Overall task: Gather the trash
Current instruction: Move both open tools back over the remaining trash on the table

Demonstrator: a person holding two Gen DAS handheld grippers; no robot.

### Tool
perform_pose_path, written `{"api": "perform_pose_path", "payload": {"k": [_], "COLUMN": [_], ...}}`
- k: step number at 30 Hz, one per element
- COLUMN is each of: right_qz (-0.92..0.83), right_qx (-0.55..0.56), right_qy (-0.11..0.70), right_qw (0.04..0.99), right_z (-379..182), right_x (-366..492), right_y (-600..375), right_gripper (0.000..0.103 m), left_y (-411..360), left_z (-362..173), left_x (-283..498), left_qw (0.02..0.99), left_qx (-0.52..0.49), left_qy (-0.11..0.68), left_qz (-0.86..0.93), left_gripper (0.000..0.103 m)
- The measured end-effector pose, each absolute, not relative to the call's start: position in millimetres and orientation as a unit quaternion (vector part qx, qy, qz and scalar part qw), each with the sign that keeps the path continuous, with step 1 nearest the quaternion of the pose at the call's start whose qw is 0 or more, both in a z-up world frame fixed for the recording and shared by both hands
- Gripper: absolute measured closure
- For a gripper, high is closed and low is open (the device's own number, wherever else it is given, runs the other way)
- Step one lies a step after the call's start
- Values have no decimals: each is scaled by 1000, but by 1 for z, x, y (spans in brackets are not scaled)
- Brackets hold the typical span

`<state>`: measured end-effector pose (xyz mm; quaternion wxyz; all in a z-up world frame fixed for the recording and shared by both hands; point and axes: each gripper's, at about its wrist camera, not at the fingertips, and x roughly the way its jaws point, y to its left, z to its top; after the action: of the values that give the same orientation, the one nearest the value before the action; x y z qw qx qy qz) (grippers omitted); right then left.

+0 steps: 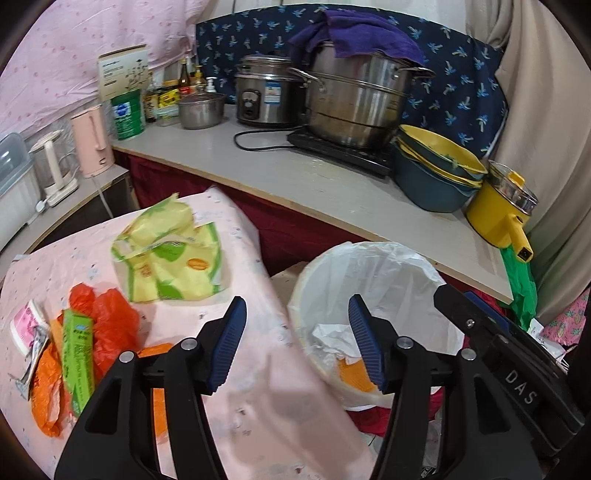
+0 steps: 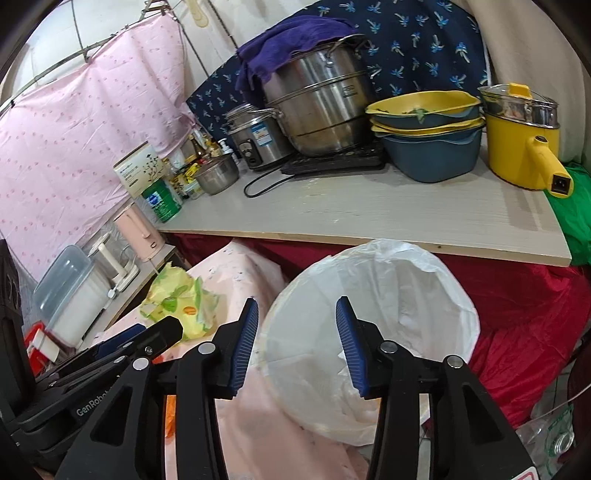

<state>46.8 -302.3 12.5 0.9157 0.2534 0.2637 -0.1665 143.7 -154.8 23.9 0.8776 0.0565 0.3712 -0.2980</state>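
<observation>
**Both hand-held grippers empty over the lined bin**

Now the left hand-held gripper (image 1: 297,345) has its blue-padded jaws apart with nothing between them; it hangs over the seam between a pink-covered surface (image 1: 255,387) and the round bin lined with a white plastic bag (image 1: 388,273). The right hand-held gripper (image 2: 297,350) also stands with its jaws apart and empty, pointing down at the bin's near rim, and its black body shows at the right edge of the left wrist view.

Inside the bin, in the left wrist view, lie crumpled white paper (image 1: 328,338) and a scrap of orange plastic (image 1: 351,373).

More trash sits on the pink-covered surface to the left of the bin. A crumpled yellow and green wrapper (image 1: 170,254) lies at the far side. Nearer and further left are a red plastic bag (image 1: 110,325), a narrow green carton (image 1: 77,354), an orange plastic bag (image 1: 44,395) and a small pink and white packet (image 1: 27,325), all bunched together.

Beyond the bin runs a pale bench (image 1: 332,184). On it stand a large steel pot (image 1: 358,103) draped with a purple cloth (image 1: 354,33), a steel rice cooker (image 1: 266,96), stacked blue and yellow bowls (image 1: 436,173) and a yellow electric pot with a stub handle (image 1: 502,210) at the right end.
</observation>
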Motion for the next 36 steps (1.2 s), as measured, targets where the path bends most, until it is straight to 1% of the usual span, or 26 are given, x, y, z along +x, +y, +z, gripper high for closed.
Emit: {"api": "perform_pose_path", "payload": {"k": [3, 11, 15, 17, 19, 21, 24, 28, 36], "right_qz": [-153, -113, -93, -81, -69, -59, -44, -29, -12], "right_qx": [246, 224, 214, 210, 206, 202, 201, 213, 229], "right_qy": [267, 285, 298, 307, 318, 328, 345, 369, 411], "right_qw": [919, 925, 926, 925, 923, 921, 916, 904, 883], "right_z": [15, 16, 13, 9, 5, 0, -9, -25, -55], "right_x": [52, 68, 77, 82, 87, 91, 97, 103, 117], "right_y": [-286, -238, -214, -202, -190, -178, -163, -152, -136], "right_gripper": [56, 54, 49, 49, 49, 49, 49, 49, 49], "left_y": [-133, -70, -40, -26, -14, -2, 15, 31, 44], "left_z": [23, 15, 10, 7, 3, -1, -11, -23, -52], "left_x": [147, 156, 158, 160, 161, 162, 164, 165, 173], "left_qw": [882, 894, 899, 901, 903, 904, 903, 902, 892], "left_qx": [46, 26, 18, 17, 16, 15, 15, 27, 55], "left_qy": [374, 384, 388, 389, 391, 393, 400, 406, 427], "left_qz": [-281, -229, -205, -191, -177, -169, -155, -144, -138], "left_gripper": [47, 47, 46, 43, 37, 34, 33, 25, 22]}}
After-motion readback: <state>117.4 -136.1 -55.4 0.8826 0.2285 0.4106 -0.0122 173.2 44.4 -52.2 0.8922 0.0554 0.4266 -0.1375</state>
